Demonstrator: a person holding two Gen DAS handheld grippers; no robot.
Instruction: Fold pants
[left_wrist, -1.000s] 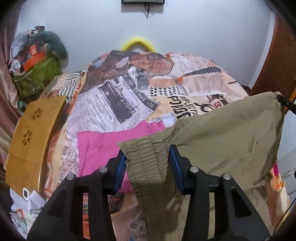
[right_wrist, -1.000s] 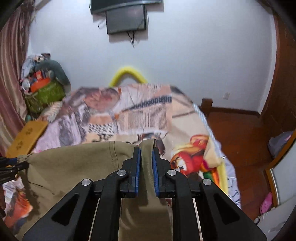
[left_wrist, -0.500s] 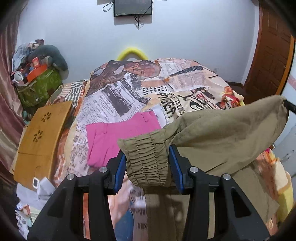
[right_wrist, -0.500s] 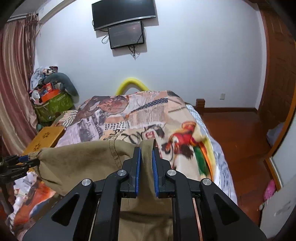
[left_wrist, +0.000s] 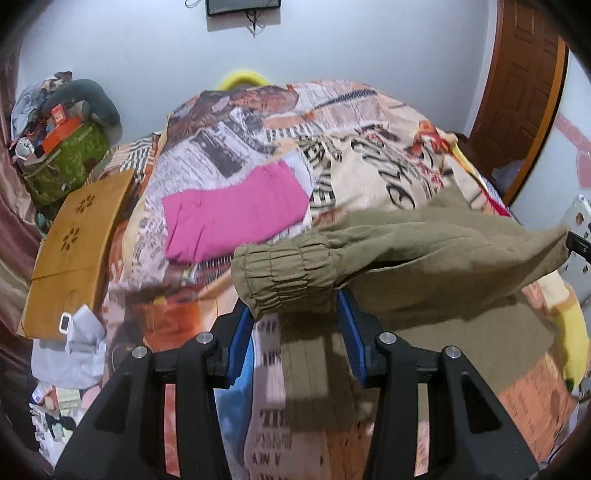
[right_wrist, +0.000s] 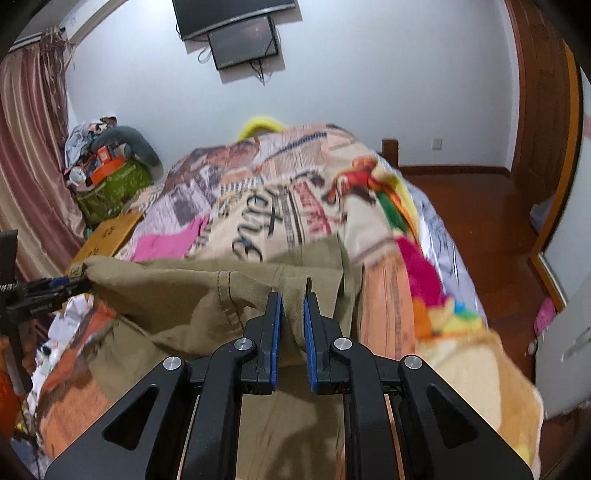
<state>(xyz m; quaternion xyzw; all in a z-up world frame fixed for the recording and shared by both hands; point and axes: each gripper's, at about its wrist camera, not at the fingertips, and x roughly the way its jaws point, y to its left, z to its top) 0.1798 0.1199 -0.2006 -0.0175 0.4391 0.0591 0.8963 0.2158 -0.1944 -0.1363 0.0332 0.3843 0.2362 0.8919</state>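
Olive pants (left_wrist: 436, 258) hang stretched between both grippers over the bed, and their lower part trails onto the cover. My left gripper (left_wrist: 295, 306) is shut on the gathered elastic end (left_wrist: 284, 273), which bulges above its blue pads. In the right wrist view that gripper (right_wrist: 75, 283) shows at the far left, pinching the cloth's corner. My right gripper (right_wrist: 293, 306) is shut on a fold of the olive pants (right_wrist: 192, 295) at the other end. Only its black tip (left_wrist: 578, 245) shows at the left wrist view's right edge.
A folded pink garment (left_wrist: 229, 218) lies on the print bed cover (left_wrist: 362, 155) beyond the pants. A wooden lap table (left_wrist: 74, 243) and a green bag (left_wrist: 66, 166) sit at the left. Crumpled papers (left_wrist: 74, 343) lie near the left corner. Wooden floor (right_wrist: 480, 206) and a door are to the right.
Both grippers have pulled back along the bed with the pants still held. The pink garment now sits farther off, and more of the olive cloth lies on the cover.
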